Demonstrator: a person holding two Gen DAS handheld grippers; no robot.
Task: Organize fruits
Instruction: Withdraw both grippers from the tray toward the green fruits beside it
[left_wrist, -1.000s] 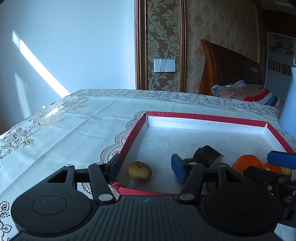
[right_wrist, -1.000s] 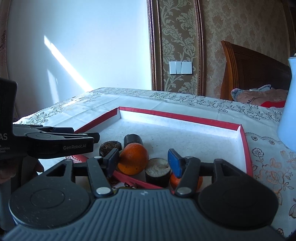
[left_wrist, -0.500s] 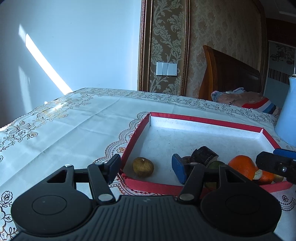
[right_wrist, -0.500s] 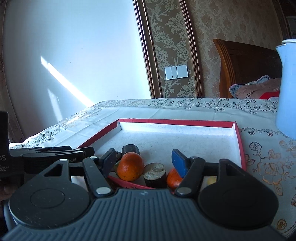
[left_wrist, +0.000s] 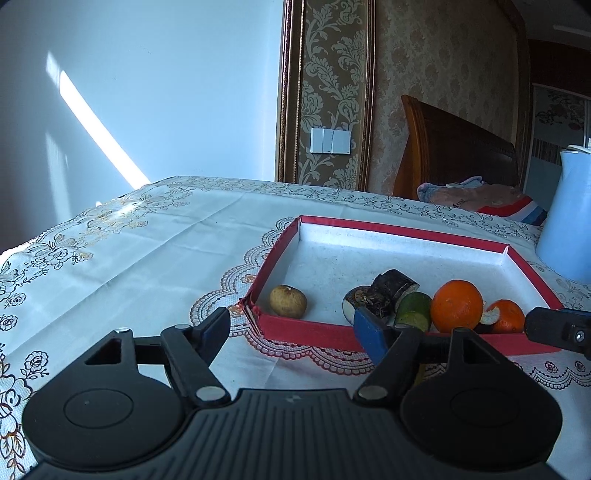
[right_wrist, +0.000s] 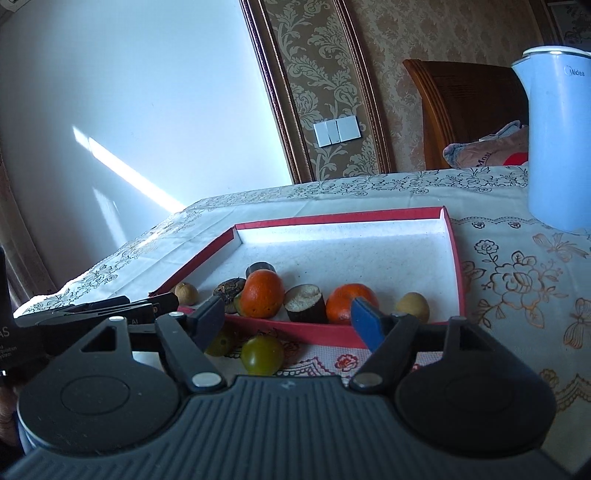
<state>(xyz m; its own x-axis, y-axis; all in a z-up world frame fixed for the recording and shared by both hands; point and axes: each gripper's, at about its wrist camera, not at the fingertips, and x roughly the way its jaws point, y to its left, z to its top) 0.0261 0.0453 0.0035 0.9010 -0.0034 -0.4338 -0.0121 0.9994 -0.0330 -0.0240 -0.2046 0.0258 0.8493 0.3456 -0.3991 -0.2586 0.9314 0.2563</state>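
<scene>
A red-rimmed white tray (left_wrist: 306, 328) holds a brown round fruit (left_wrist: 287, 301), dark cut pieces (left_wrist: 392, 286), a green piece (left_wrist: 413, 308) and two oranges (left_wrist: 457, 305). My left gripper (left_wrist: 291, 330) hovers in front of the tray's near left corner, its jaws opening with nothing between them. In the right wrist view my right gripper (right_wrist: 288, 321) is also short of the tray (right_wrist: 454, 258), jaws opening and empty. Two green fruits (right_wrist: 262, 354) lie on the cloth just below it. An orange (right_wrist: 263, 293) and a yellowish fruit (right_wrist: 412, 305) sit inside the tray.
A pale blue kettle (right_wrist: 557, 147) stands on the tablecloth to the right of the tray. The left gripper's fingers (right_wrist: 147, 306) reach in from the left in the right wrist view. A wooden headboard (left_wrist: 454, 158) and folded cloth lie beyond the table.
Both grippers have drawn back from the tray and their jaws stand wider. The right wrist view has rolled, and the green fruits on the cloth have come into view.
</scene>
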